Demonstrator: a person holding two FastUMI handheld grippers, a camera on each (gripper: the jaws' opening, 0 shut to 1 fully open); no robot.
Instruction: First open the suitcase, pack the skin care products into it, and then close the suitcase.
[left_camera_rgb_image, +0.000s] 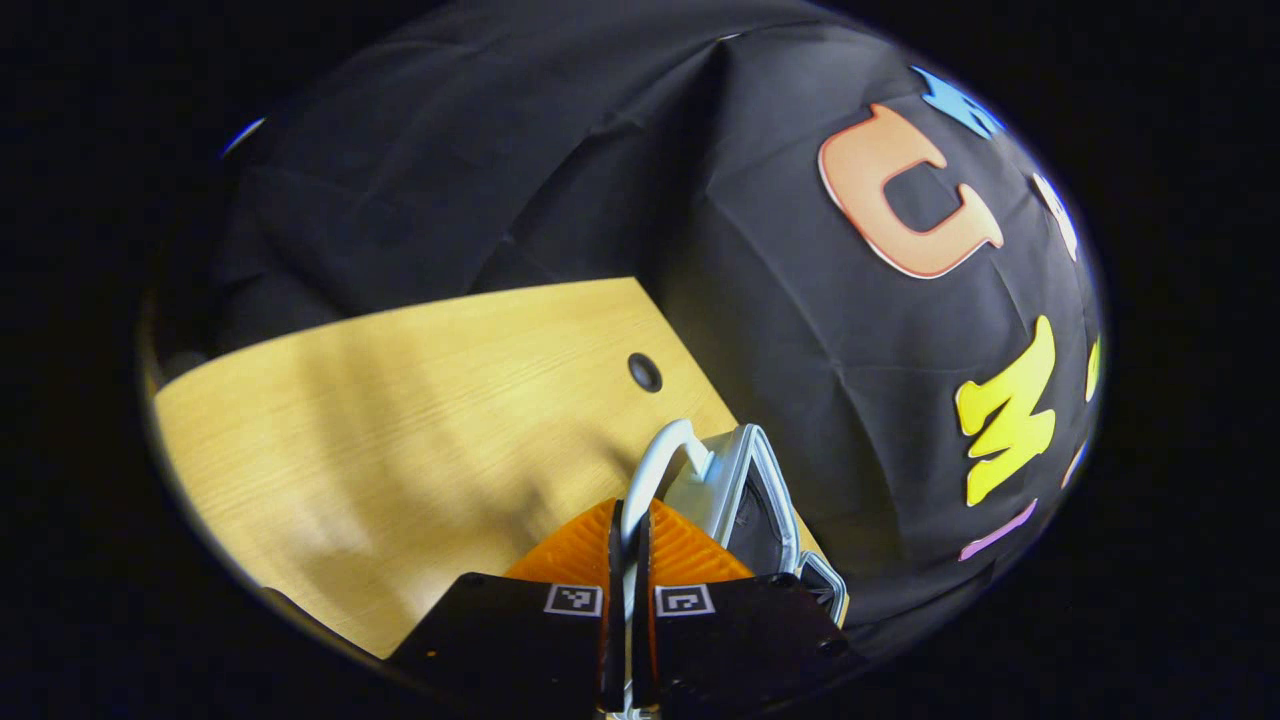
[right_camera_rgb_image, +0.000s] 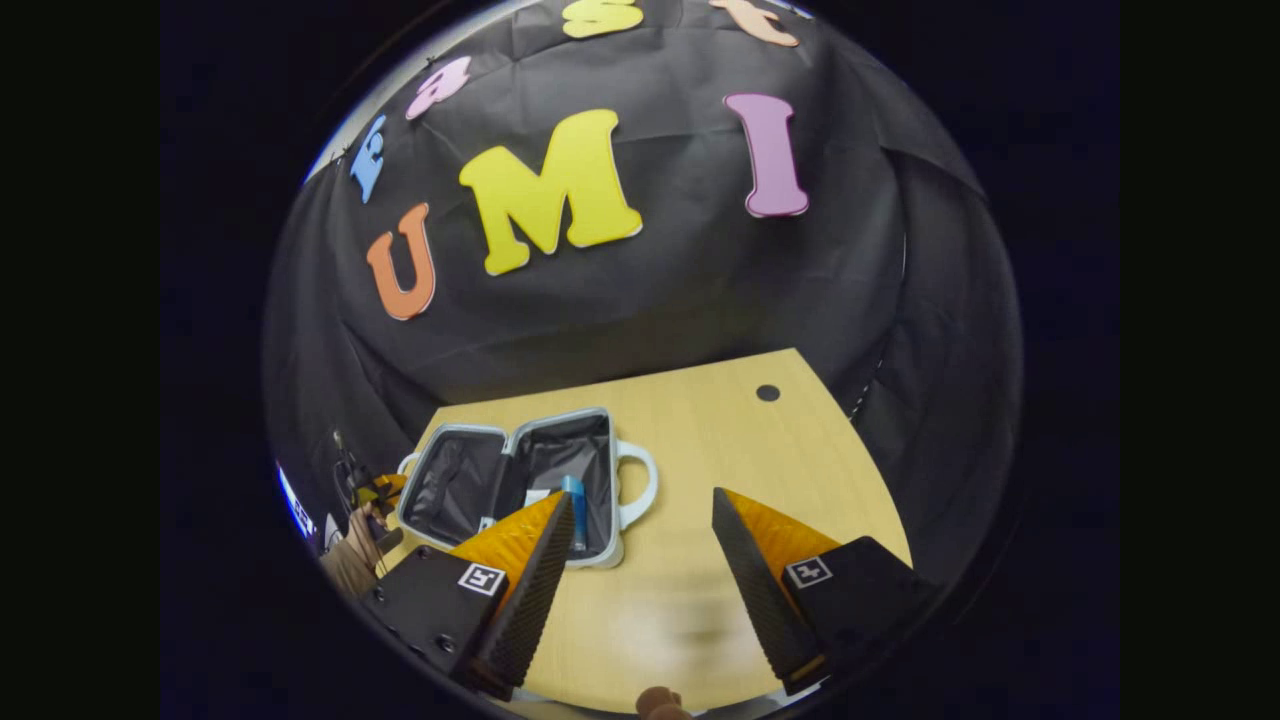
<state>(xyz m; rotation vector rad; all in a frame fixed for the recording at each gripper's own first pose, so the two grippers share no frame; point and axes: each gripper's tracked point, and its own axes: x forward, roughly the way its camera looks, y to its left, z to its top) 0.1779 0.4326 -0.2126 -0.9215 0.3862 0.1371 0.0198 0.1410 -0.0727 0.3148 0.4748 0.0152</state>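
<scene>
Left gripper view, lower centre: the left tongs (left_camera_rgb_image: 627, 560) clench the suitcase (left_camera_rgb_image: 745, 490) handle (left_camera_rgb_image: 655, 465) over the tabletop (left_camera_rgb_image: 400, 430). The right gripper view adds the case (right_camera_rgb_image: 530, 480) lying open at lower left, a blue skin care tube (right_camera_rgb_image: 575, 510) inside, and the right tongs (right_camera_rgb_image: 640, 560) released.

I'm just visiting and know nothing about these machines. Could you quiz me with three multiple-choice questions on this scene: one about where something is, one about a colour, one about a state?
1. Where does the small grey hard-shell suitcase lie?
A. on the light wooden table
B. on the floor
C. on a chair

2. What colour is the slim tube inside it?
A. red
B. blue
C. green

3. How is the suitcase?
A. zipped shut
B. open, both halves spread flat
C. standing upright, closed

Answers: 1 A, it rests on the tabletop; 2 B, the tube looks blue against the dark lining; 3 B, both lined halves face up.
</scene>
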